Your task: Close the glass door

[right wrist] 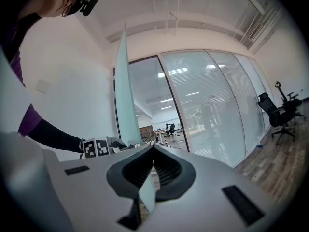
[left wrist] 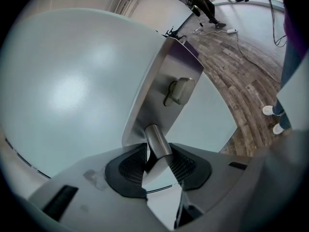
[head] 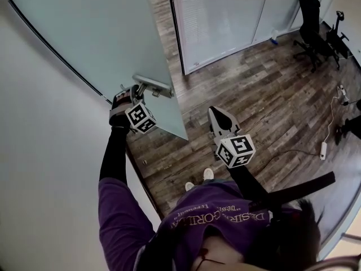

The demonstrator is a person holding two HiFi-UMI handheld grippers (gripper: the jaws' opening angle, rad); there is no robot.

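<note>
Glass door [head: 96, 33], one, single handle [head: 152, 85] gripped by left tool [left wrist: 158, 161], right tool [right wrist: 153, 149] closed empty, two office chairs [head: 311, 24]

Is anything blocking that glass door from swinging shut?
Nothing visible: the floor by the glass door's free edge is bare. The left tongs grip its handle; the right tongs hang shut just beside that edge, apart from it.

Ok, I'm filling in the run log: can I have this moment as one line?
left gripper: shut on door handle | right gripper: shut, empty | glass door: open
</note>
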